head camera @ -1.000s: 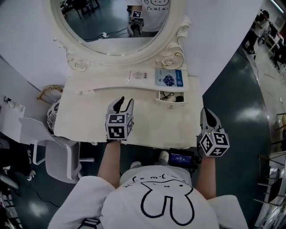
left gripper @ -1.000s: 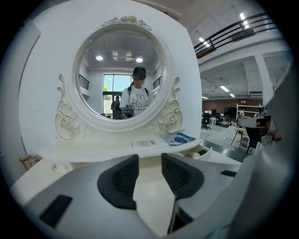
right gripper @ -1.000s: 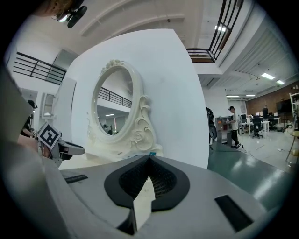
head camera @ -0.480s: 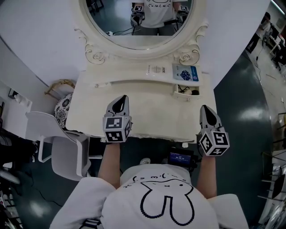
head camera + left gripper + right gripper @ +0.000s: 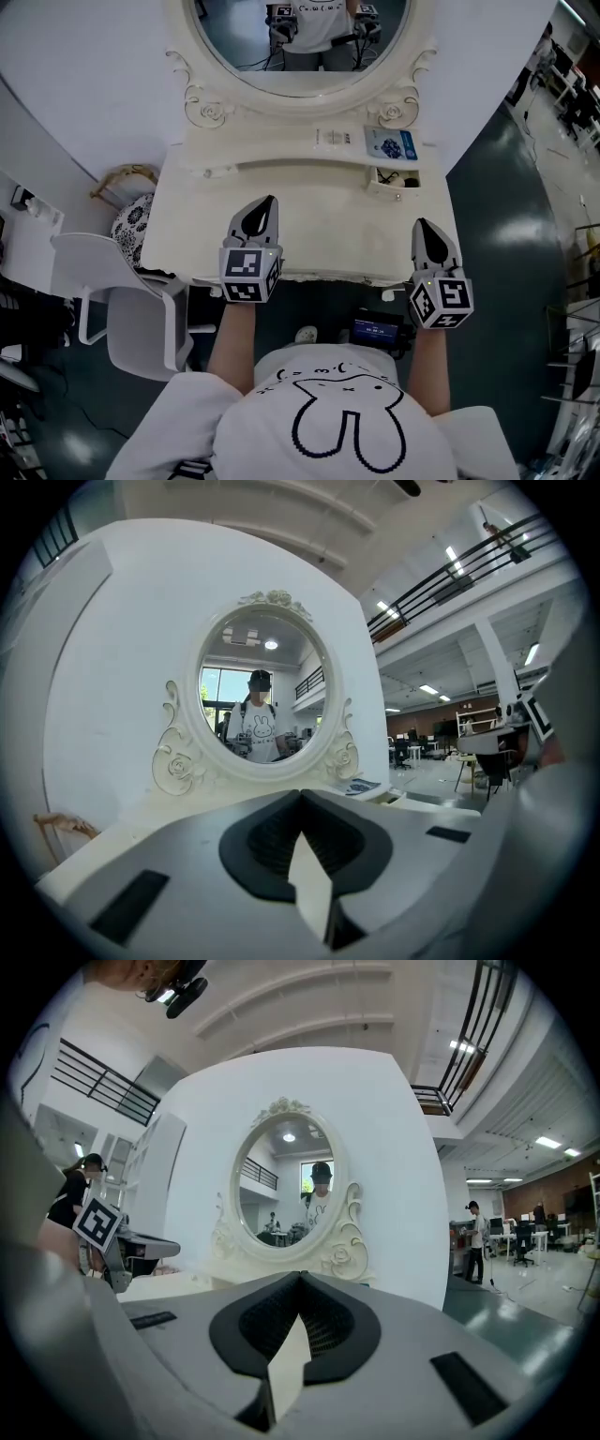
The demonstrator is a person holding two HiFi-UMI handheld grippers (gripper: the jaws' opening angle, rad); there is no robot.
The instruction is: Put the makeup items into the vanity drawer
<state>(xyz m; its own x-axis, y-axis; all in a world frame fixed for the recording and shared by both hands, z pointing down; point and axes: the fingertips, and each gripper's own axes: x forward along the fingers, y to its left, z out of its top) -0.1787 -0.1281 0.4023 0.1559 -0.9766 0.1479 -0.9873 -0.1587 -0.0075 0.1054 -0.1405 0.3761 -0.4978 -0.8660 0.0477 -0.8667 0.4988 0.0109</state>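
Head view: left gripper [image 5: 263, 208] and right gripper [image 5: 424, 228] hover over the vanity top's [image 5: 319, 230] front edge, jaws together, both empty. The open drawer [image 5: 395, 179] sits near the right rear corner, with a blue packet [image 5: 389, 143] just behind it. This looks like a pause between pickups. Next, 1 gripper must open and reach back.

Matt vanity top [image 5: 319, 225] w/ glossy mirror [image 5: 251, 49]

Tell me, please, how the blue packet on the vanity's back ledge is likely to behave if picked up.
The blue packet lies flat and looks thin, so it is probably light and may flex when lifted. Flush on the vanity ledge, it might slide rather than lift. It should not roll.
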